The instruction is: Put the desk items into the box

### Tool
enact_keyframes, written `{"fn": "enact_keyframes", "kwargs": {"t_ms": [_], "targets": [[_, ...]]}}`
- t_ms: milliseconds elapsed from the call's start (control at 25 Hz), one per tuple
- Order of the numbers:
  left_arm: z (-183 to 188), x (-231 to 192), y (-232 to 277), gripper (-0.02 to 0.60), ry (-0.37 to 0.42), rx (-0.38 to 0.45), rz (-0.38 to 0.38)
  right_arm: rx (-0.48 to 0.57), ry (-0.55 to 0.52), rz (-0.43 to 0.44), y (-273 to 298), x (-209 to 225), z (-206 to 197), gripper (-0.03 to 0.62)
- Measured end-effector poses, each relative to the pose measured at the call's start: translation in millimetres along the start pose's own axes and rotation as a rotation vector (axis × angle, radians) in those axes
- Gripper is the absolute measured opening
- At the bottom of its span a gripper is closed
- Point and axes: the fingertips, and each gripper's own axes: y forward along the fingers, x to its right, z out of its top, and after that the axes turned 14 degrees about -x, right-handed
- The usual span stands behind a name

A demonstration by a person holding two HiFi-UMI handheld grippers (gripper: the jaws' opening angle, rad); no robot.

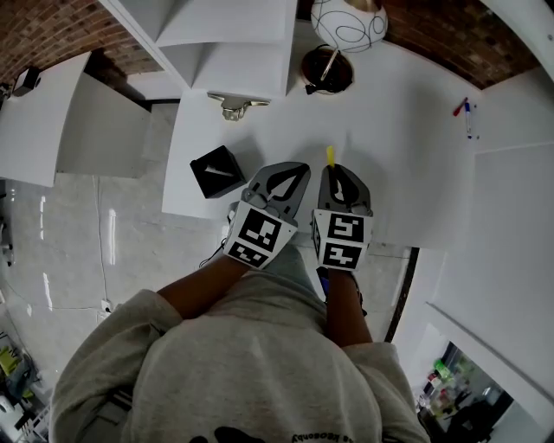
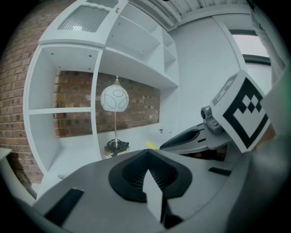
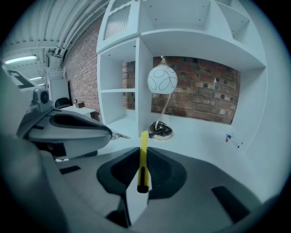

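Observation:
My right gripper [image 1: 331, 166] is shut on a yellow utility knife [image 1: 330, 155], whose yellow body sticks out past the fingertips over the white desk [image 1: 407, 164]. In the right gripper view the knife [image 3: 143, 157] stands upright between the pads, black end toward the camera. Close beside it on the left, my left gripper [image 1: 293, 173] has its jaws together with nothing in them; in the left gripper view the left gripper [image 2: 148, 153] shows no object. A small black box [image 1: 216, 171] sits on the desk left of the left gripper, near the desk's left edge.
A white globe lamp [image 1: 348, 24] with a round dark base [image 1: 327, 69] stands at the back. A metal clip [image 1: 235, 105] lies by the white shelf unit [image 1: 225, 43]. Two pens [image 1: 467, 114] lie far right. The floor [image 1: 130, 234] lies below the desk's left edge.

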Motion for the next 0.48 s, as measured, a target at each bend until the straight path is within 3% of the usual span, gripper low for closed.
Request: {"fn": "enact_keyframes", "kwargs": {"t_ms": [480], "targets": [[15,-19,-27,0.005,-0.006,0.069,0.048,0.128,-0.037,-0.03,-23,-12,36,0.061]]}}
